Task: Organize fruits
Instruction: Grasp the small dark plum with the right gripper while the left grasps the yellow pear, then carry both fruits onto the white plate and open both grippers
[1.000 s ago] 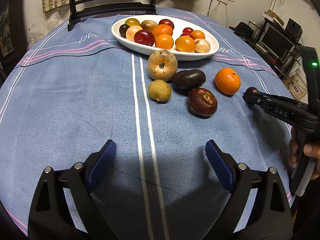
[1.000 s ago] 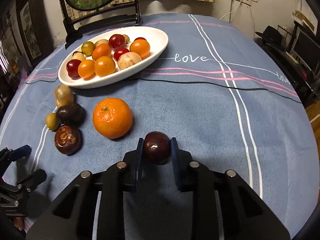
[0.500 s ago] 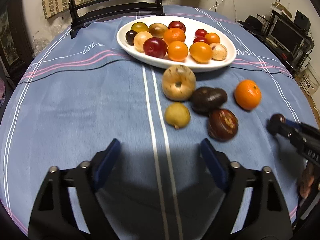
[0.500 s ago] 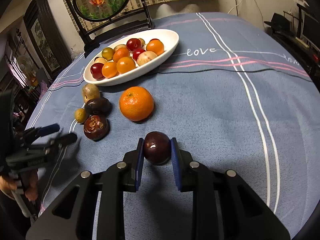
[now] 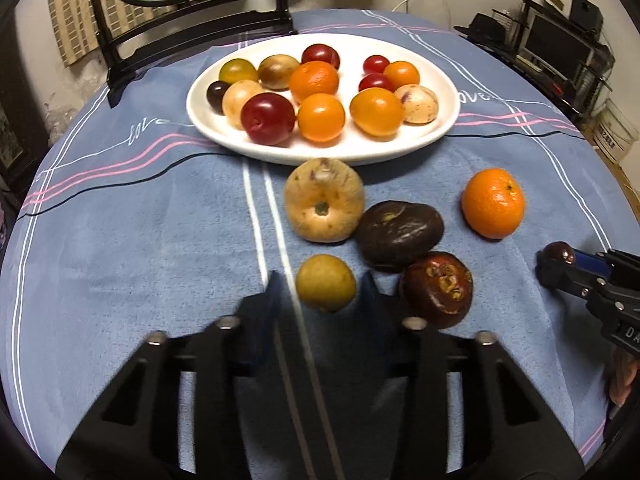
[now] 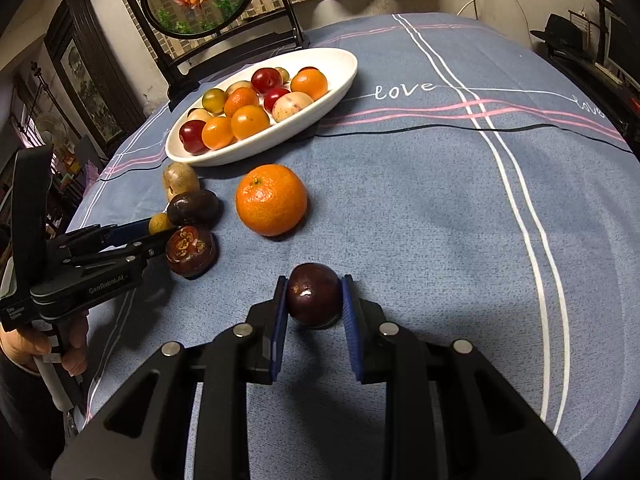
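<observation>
- Between my right claw's (image 6: 314, 300) blue pads sits a glossy dark purple plum (image 6: 314, 295), pinched clear of the blue tablecloth (image 6: 420, 208) for carrying to the white oval dish (image 6: 340, 76).
- My left claw (image 5: 322, 288), spread, brackets a small yellow-green round fruit (image 5: 326, 288), not yet squeezing.

White plate (image 5: 440, 132) of orange, red and tan fruit; blue cloth (image 6: 400, 208) striped white and pink with white "love"; dark maroon plum (image 6: 314, 295) between blue pads (image 6: 279, 320).
</observation>
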`<state>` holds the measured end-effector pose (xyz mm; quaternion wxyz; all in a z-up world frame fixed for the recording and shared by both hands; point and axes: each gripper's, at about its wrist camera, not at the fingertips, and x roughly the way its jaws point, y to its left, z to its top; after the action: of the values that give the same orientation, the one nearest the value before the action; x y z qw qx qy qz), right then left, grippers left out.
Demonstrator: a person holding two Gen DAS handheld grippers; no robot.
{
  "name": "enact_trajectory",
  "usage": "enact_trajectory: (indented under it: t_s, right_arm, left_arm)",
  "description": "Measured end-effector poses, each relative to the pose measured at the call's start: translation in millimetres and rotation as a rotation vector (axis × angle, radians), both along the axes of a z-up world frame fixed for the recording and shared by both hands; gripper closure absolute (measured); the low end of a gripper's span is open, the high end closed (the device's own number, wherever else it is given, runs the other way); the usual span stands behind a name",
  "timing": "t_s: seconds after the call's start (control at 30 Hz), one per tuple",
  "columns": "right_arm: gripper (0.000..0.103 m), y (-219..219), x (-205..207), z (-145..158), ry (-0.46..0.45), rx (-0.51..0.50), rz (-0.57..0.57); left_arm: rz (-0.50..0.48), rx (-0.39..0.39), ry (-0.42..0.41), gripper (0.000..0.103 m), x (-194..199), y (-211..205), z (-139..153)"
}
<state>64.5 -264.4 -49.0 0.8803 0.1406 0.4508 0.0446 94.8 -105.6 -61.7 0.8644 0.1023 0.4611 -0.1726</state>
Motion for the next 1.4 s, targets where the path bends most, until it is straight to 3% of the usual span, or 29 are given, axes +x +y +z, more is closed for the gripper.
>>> enact_trajectory:
  t_s: [0.27,0.47,0.77,1.07,1.4]
  right_arm:
    - [0.077,4.1,-2.4,3.1,-0.009,-0.038,0.004]
    - [0.077,8.3,-3.5,9.8,-0.018,-0.085,0.016]
    - [0.077,10.7,7.5,65.7,-0.142,-0.175,0.062]
    - [0.077,30.2,64.7,100.4,-0.24,-0.228,0.126]
    - [0.077,41.7,146.9,81.0,-0.212,-0.21,0.159]
  left_arm:
    - [-0.005,-0.021,0.002,0.074,-9.7,6.8,7.6]
    - [-0.005,-0.046,-0.027,0.074,-14.4,16.7,29.1]
    - [-0.001,-0.05,-0.087,0.074,-0.8,20.5,65.3]
    - [-0.003,-0.098,-0.145,0.074,41.0,5.3,98.2]
    - [0.079,-0.116,-0.081,0.074,110.2,4.3,74.6]
